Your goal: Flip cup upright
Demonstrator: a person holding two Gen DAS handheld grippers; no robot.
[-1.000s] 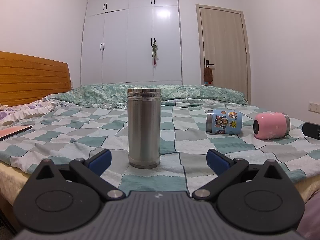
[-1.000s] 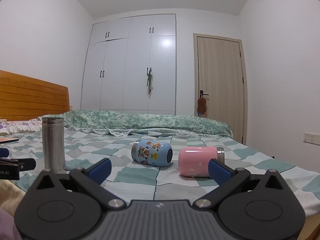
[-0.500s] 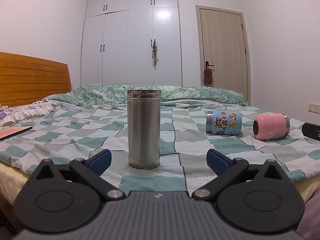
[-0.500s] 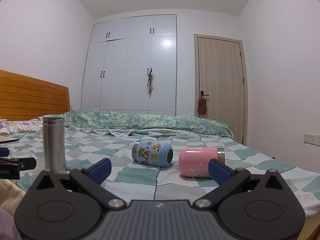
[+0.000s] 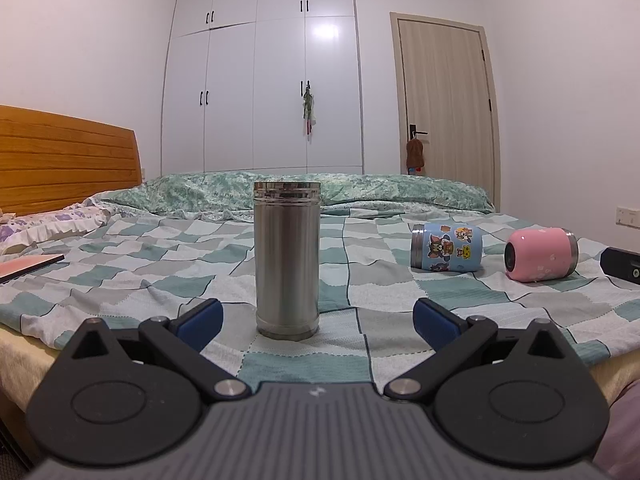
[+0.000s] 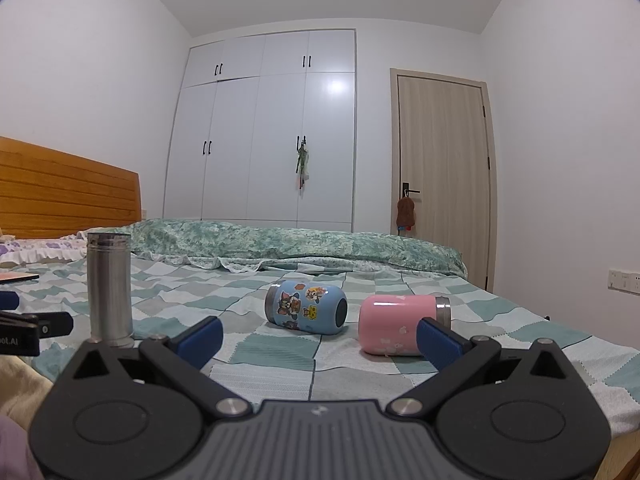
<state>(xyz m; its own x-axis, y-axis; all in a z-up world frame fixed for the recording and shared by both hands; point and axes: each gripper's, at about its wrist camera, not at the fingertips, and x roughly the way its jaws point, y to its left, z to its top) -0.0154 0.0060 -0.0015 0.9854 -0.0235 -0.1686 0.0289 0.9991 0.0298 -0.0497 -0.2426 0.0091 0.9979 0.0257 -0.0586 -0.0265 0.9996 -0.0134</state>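
A steel cup (image 5: 287,260) stands upright on the checked bedspread (image 5: 384,300), just beyond my open, empty left gripper (image 5: 318,318). A blue cartoon cup (image 5: 447,253) and a pink cup (image 5: 540,254) lie on their sides to its right. In the right wrist view the steel cup (image 6: 109,286) stands at the left, the blue cup (image 6: 306,307) lies in the middle, and the pink cup (image 6: 402,325) lies just beyond my open, empty right gripper (image 6: 320,340), close to its right finger (image 6: 438,342).
The bed has a wooden headboard (image 5: 68,168) at the left and a rolled green quilt (image 5: 360,196) at the far side. A flat pink book (image 5: 24,266) lies at the bed's left. A white wardrobe (image 5: 264,80) and a door (image 5: 444,112) stand behind.
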